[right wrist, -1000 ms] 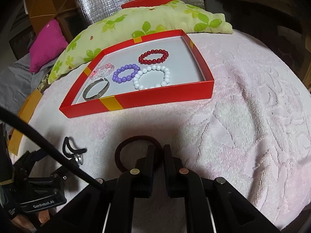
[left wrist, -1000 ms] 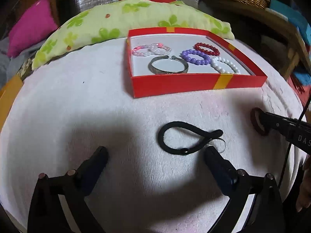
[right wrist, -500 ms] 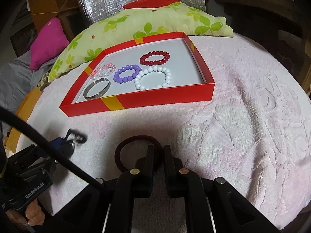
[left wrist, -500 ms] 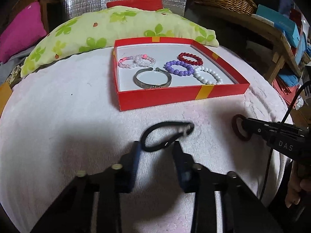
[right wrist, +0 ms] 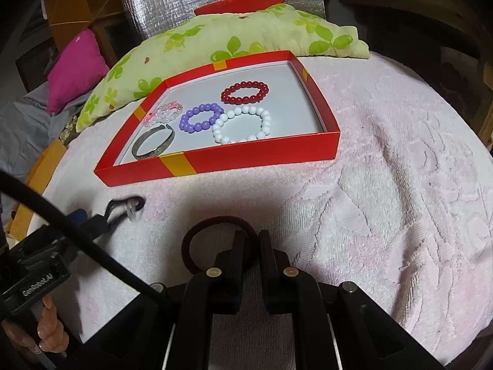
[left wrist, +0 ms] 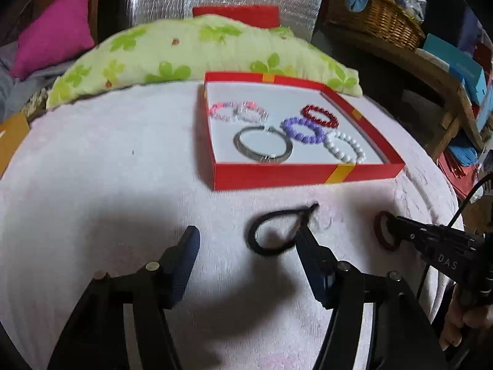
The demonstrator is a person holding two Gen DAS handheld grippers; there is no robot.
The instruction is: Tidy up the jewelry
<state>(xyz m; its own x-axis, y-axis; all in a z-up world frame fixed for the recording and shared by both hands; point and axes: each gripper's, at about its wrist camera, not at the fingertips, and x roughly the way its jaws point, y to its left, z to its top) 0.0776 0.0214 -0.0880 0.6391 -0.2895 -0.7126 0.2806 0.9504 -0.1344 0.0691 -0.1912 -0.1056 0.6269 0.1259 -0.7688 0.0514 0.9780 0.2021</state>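
A black hair tie (left wrist: 271,231) with a small clear ring (left wrist: 323,220) lies on the pink towel (left wrist: 123,185), in front of the red box (left wrist: 308,174). My left gripper (left wrist: 248,240) is opening around the tie. Its right fingertip (left wrist: 305,237) touches the tie's loop, while its left one stands well clear. My right gripper (right wrist: 254,237) is shut on a dark red hair tie (right wrist: 197,234) low over the towel. It also shows at the right of the left wrist view, as the right gripper (left wrist: 397,225). In the box lie a silver bangle (left wrist: 262,145) and pink, purple, red and white bead bracelets.
A green-leaf pillow (left wrist: 191,52) lies behind the box, with a pink cushion (left wrist: 52,30) to the left. A wicker basket (left wrist: 376,18) and wooden shelf stand at the right. The towel falls away at its right edge. A hand (right wrist: 49,336) holds the left gripper.
My left gripper's jaws narrowed around the black hair tie, then widened again. The tie has changed shape and now lies against the right finger. My right gripper has not moved.
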